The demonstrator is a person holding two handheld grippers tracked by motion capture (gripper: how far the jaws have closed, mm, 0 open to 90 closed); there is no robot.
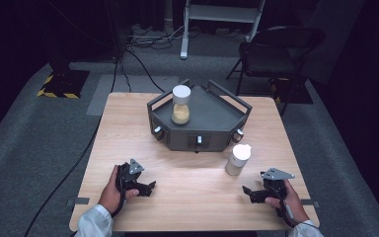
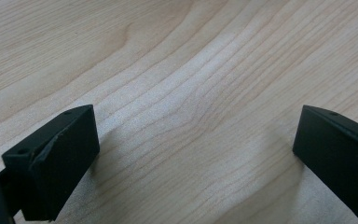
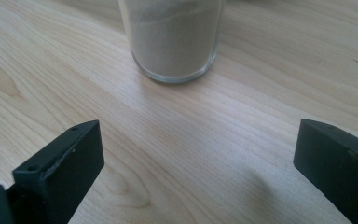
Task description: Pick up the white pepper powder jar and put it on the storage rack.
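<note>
A dark grey angular rack [image 1: 212,118] with knobs on its front stands at the back middle of the wooden table [image 1: 192,182]. On its top sits a white-lidded jar of yellow powder [image 1: 180,104]. A second white-lidded jar of pale powder [image 1: 237,159] [image 3: 171,39] stands on the table in front of the rack's right corner. My left gripper [image 1: 149,188] [image 2: 193,154] rests open near the front left, jaws wide over bare wood. My right gripper [image 1: 247,192] [image 3: 198,163] rests open at the front right, a short way in front of the pale jar.
A black chair [image 1: 276,49] and a white stand [image 1: 217,15] are on the grey floor beyond the table. Cables trail across the floor at the left. Bare wood lies between the two grippers and in front of the rack.
</note>
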